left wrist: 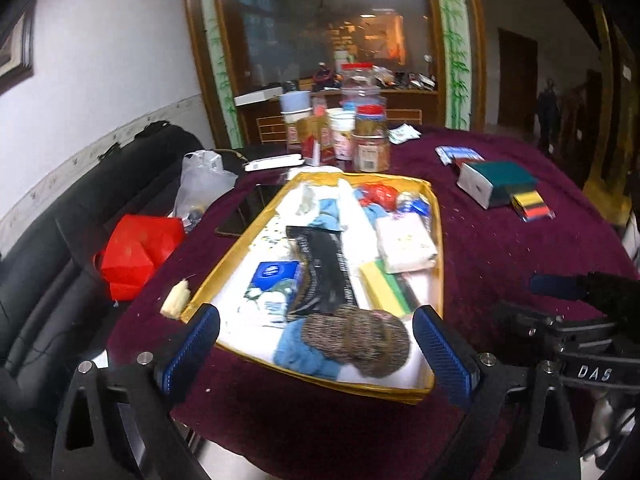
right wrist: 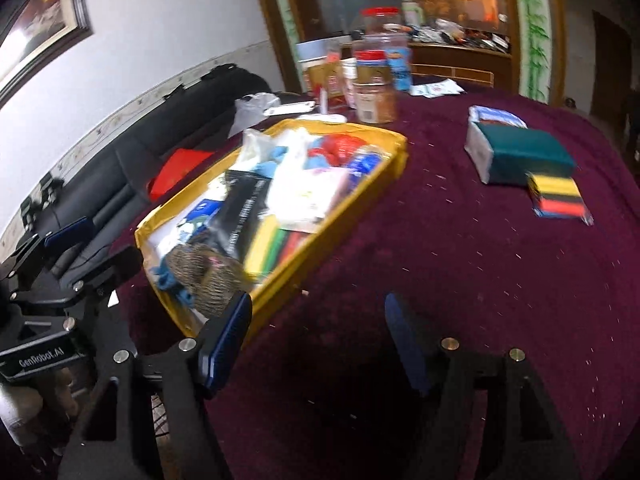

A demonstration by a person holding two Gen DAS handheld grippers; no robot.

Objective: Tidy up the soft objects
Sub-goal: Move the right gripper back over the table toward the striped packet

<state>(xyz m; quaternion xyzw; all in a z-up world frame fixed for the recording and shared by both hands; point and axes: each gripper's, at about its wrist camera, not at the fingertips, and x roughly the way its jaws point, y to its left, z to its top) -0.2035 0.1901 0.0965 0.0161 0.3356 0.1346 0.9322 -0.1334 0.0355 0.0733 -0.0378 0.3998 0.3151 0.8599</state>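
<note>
2 wrist views angled down, close over table [left wrist: 500, 240], sharing yellow tray [left wrist: 438, 216].

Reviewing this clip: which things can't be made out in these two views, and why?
- Print on the jars, left wrist view: too small.
- Bottom of the yellow tray, both views: covered by piled items.
- Colored stack, right wrist view: motion blur.
- Right gripper, right finger dark and blurred; nothing seen between the fingers.
</note>
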